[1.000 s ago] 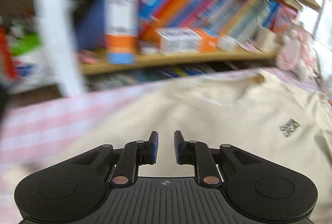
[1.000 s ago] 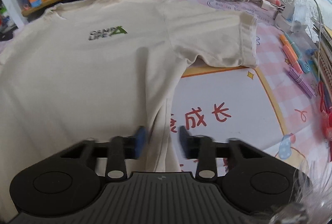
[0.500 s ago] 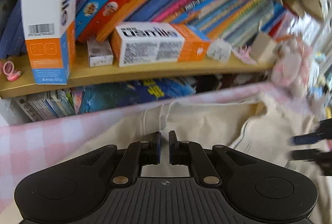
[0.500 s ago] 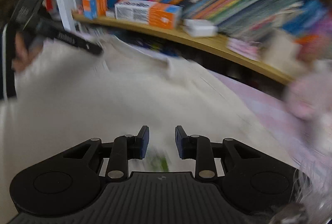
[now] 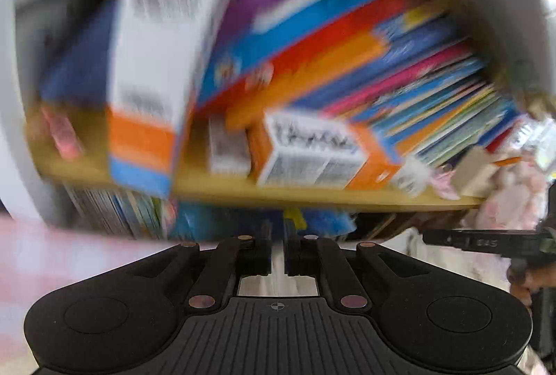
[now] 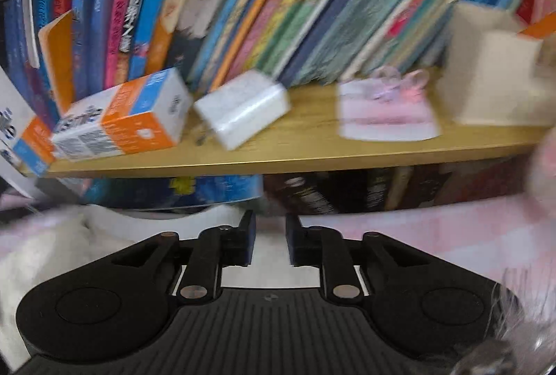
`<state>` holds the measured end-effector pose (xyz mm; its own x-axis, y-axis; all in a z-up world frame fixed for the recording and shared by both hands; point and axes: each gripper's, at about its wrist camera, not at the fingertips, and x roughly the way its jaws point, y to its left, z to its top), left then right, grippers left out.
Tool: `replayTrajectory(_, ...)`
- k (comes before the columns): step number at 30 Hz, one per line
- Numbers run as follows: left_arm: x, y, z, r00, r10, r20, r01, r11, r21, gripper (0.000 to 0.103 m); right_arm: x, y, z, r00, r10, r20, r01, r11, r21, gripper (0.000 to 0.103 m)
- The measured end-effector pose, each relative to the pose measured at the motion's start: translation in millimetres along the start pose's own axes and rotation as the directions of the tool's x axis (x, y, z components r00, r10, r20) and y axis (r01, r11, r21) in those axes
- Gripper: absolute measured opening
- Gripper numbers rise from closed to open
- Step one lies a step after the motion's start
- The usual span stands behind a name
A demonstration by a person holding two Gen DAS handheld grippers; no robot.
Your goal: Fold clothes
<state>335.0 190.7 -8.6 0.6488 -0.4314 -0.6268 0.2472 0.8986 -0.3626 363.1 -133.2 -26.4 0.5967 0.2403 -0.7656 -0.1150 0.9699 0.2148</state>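
Note:
The cream T-shirt (image 6: 104, 232) lies on the pink checked tabletop, its far edge close under the bookshelf. My left gripper (image 5: 277, 253) is nearly closed, with a strip of cream shirt cloth (image 5: 277, 265) in the narrow gap between its jaws. My right gripper (image 6: 270, 244) stands over the shirt's far edge with a moderate gap between its jaws and cloth below them; I cannot tell if it grips the cloth. The right gripper also shows in the left wrist view (image 5: 486, 241) at the right. Both views are blurred.
A wooden shelf (image 6: 312, 152) packed with books runs just beyond the shirt. On it are orange and white boxes (image 6: 121, 121), a white block (image 6: 243, 107), a pink item (image 6: 385, 114) and a beige box (image 6: 486, 80). The pink checked cloth (image 6: 434, 218) covers the table.
Both grippers moved forward to the shirt's far edge by the bookshelf. The left jaws closed from open to a narrow gap on cloth. The right jaws stayed about as wide.

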Motion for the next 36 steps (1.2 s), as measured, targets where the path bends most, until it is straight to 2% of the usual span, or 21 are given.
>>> replayTrajectory(1, -14.0, 3.8, 0.0, 1.000, -0.011, -0.012, 0.012, 0.999, 0.035, 0.009, -7.7, -5.2, -2.9, 1.000, 0.004, 0.006, -0.004, 1.000, -0.004, 0.018)
replayTrajectory(2, -27.1, 7.0, -2.2, 1.000, 0.011, -0.018, -0.010, 0.997, 0.080, 0.009, -16.6, -10.9, -6.7, 1.000, 0.022, 0.009, -0.022, 1.000, -0.006, 0.018)
replayTrajectory(4, -53.5, 16.1, -15.5, 0.992, 0.117, -0.044, -0.105, 0.971, 0.214, 0.009, -37.0, -18.6, -19.4, 0.999, 0.029, 0.014, -0.028, 0.998, -0.053, 0.018)
replayTrajectory(7, -76.3, 34.4, -42.4, 0.958, 0.261, -0.115, -0.206, 0.913, 0.353, 0.009, -72.3, -19.2, -52.6, 1.000, -0.017, 0.011, 0.019, 0.987, -0.157, 0.018)
replayTrajectory(9, -91.0, 50.6, -63.6, 0.930, 0.338, -0.148, -0.254, 0.878, 0.407, 0.009, -98.8, -20.2, -77.2, 0.999, -0.045, 0.015, 0.047, 0.977, -0.206, 0.018)
replayTrajectory(10, -96.8, 58.0, -71.8, 0.921, 0.357, -0.155, -0.265, 0.868, 0.419, 0.011, -112.8, -21.0, -90.5, 0.998, -0.056, 0.019, 0.058, 0.974, -0.217, 0.018)
replayTrajectory(11, -100.8, 63.8, -76.9, 0.918, 0.365, -0.156, -0.271, 0.864, 0.424, 0.014, -126.5, -20.2, -104.4, 0.998, -0.064, 0.022, 0.067, 0.973, -0.220, 0.018)
replayTrajectory(13, -105.1, 72.2, -82.5, 0.919, 0.369, -0.139, -0.281, 0.861, 0.424, 0.036, -151.0, -17.0, -130.2, 0.996, -0.081, 0.028, 0.086, 0.971, -0.223, 0.020)
replayTrajectory(17, -90.9, 72.7, -75.4, 0.943, 0.322, -0.084, -0.267, 0.883, 0.386, 0.041, -183.3, -1.8, -171.6, 0.992, -0.124, 0.038, 0.129, 0.975, -0.182, 0.025)
replayTrajectory(23, -55.3, 67.3, -60.8, 0.964, 0.238, -0.116, -0.185, 0.919, 0.349, 0.042, -220.9, 16.8, -231.1, 0.983, -0.186, -0.016, 0.186, 0.983, -0.005, 0.027)
replayTrajectory(25, -50.8, 68.1, -60.0, 0.969, 0.211, -0.128, -0.162, 0.934, 0.317, 0.036, -232.8, 21.7, -249.3, 0.973, -0.229, -0.034, 0.230, 0.973, 0.018, 0.027)
replayTrajectory(26, -50.7, 66.4, -61.0, 0.969, 0.209, -0.130, -0.158, 0.934, 0.321, 0.033, -237.5, 23.6, -258.2, 0.968, -0.245, -0.048, 0.247, 0.969, 0.034, 0.027)
replayTrajectory(28, -50.0, 63.4, -61.7, 0.969, 0.208, -0.136, -0.155, 0.932, 0.328, 0.016, -242.9, 25.4, -273.8, 0.963, -0.256, -0.085, 0.263, 0.962, 0.072, 0.030)
replayTrajectory(30, -46.3, 62.0, -56.3, 0.960, 0.232, -0.154, -0.171, 0.927, 0.335, 0.003, -244.9, 26.8, -285.5, 0.957, -0.266, -0.113, 0.278, 0.955, 0.102, 0.035)
replayTrajectory(32, -42.6, 61.3, -50.5, 0.953, 0.258, -0.158, -0.191, 0.917, 0.350, 0.003, -245.6, 29.0, -295.1, 0.952, -0.275, -0.135, 0.291, 0.949, 0.123, 0.046)
replayTrajectory(34, -37.4, 59.0, -47.8, 0.946, 0.295, -0.133, -0.227, 0.898, 0.376, 0.002, -243.4, 33.2, -299.9, 0.952, -0.265, -0.155, 0.286, 0.950, 0.130, 0.053)
replayTrajectory(36, -33.6, 60.5, -42.9, 0.944, 0.307, -0.124, -0.240, 0.893, 0.381, 0.002, -239.4, 37.6, -299.6, 0.952, -0.258, -0.166, 0.278, 0.954, 0.115, 0.053)
